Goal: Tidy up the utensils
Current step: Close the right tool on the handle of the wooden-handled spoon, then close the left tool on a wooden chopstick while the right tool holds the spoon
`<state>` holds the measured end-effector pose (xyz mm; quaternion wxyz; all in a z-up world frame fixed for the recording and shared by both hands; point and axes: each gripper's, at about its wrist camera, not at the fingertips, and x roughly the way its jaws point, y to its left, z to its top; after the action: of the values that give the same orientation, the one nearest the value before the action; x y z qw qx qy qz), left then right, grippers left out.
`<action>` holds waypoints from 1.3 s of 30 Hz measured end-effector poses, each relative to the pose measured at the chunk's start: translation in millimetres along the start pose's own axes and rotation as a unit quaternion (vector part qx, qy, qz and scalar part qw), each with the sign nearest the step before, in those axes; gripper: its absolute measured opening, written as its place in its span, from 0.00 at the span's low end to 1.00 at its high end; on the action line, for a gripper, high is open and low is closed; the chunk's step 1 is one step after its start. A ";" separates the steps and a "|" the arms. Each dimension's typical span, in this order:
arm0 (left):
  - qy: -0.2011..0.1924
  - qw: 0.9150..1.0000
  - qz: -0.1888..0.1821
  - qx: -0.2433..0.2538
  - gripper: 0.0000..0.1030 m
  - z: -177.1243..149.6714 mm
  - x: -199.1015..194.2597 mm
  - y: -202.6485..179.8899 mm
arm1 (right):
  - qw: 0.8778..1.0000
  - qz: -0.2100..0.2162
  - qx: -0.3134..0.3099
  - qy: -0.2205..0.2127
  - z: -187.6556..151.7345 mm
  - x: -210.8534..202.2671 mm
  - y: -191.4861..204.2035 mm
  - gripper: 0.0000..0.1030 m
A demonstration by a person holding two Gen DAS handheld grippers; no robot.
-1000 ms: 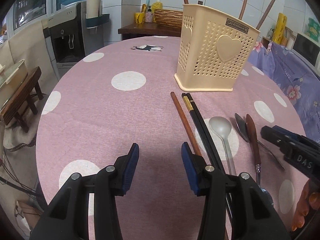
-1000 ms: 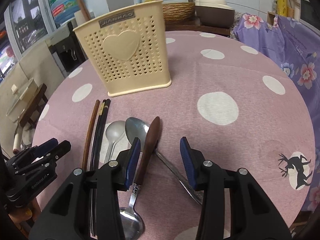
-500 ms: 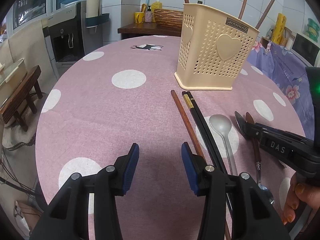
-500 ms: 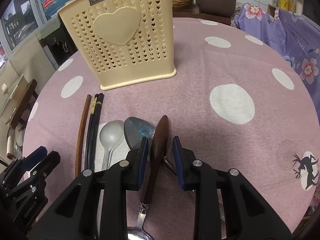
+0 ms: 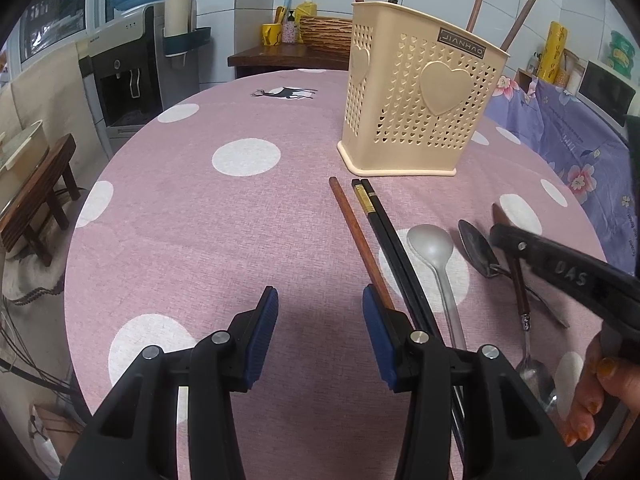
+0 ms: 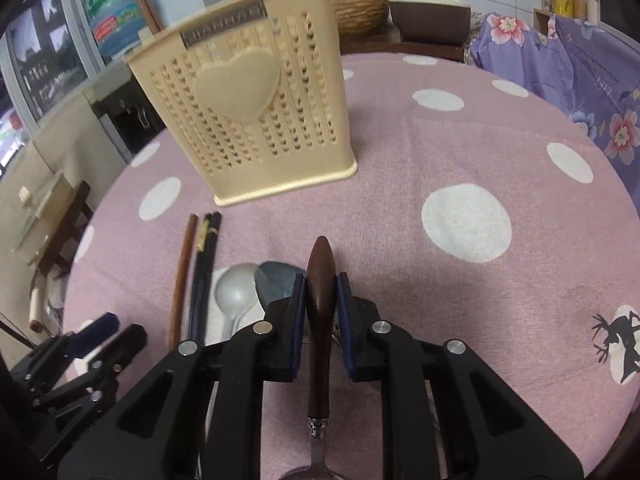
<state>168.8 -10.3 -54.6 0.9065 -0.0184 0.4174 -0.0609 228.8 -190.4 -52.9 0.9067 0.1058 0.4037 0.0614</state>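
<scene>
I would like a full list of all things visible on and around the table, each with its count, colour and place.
perforated plastic utensil holder: one, cream, far centre of table; brown sticks stand in it.
brown wooden chopstick: one, before the holder.
black chopsticks: two, beside the brown one.
matte metal spoon: one, grey, right of chopsticks.
shiny metal spoon: one, further right.
wooden-handled spoon: one, dark brown handle, in right gripper.
polka-dot tablecloth: one, pink.
water dispenser: one, left background.
left gripper: open, holds nothing.
right gripper: has just been closing, shut on handle.
hand: one, lower right.
</scene>
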 end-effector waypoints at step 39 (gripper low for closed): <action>0.039 0.997 0.058 0.015 0.10 59.1 64.1 -33.3 | 0.992 0.061 -0.008 -0.111 -10.0 -98.7 -5.4 0.16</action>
<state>251.8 -52.4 -61.7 0.8919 0.0219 0.4514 -0.0155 155.7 -213.6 10.2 0.9413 0.1289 0.2929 0.1079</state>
